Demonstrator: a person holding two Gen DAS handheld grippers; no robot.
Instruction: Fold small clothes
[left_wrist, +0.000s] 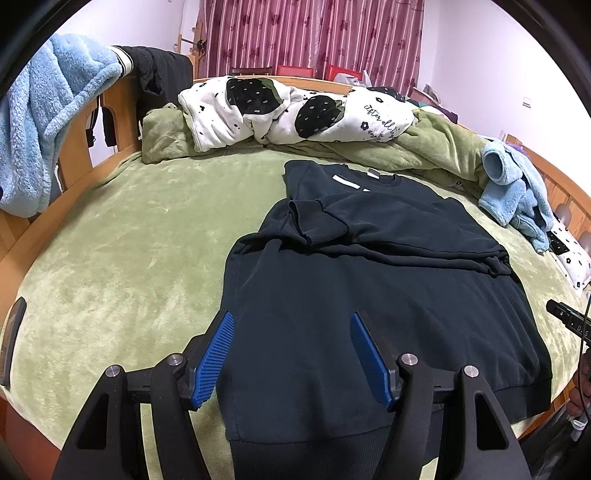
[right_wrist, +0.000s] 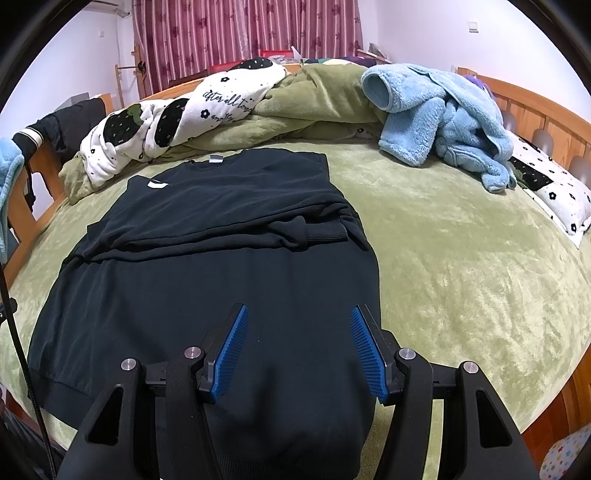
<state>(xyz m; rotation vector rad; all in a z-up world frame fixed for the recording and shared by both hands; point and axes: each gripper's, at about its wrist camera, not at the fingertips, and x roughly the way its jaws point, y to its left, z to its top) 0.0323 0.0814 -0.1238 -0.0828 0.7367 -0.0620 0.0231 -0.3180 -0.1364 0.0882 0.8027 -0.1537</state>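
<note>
Two grippers, both with jaws released, nothing between the pads. Left gripper (left_wrist: 291, 354) hangs over the hem's left corner at 6 o'clock; right gripper (right_wrist: 299, 350) over the hem's right corner at 6 o'clock. Black sweatshirt (left_wrist: 369, 280) lies flat on the green bed (left_wrist: 129, 240), sleeves folded across the chest, collar at 12 o'clock. Judging: soft, limp, light, thick knit; it'll drape and sag if lifted at one point. Ribbed hem (right_wrist: 66, 387) grips best; I'd pinch both hem corners together and carry toward the collar.
</note>
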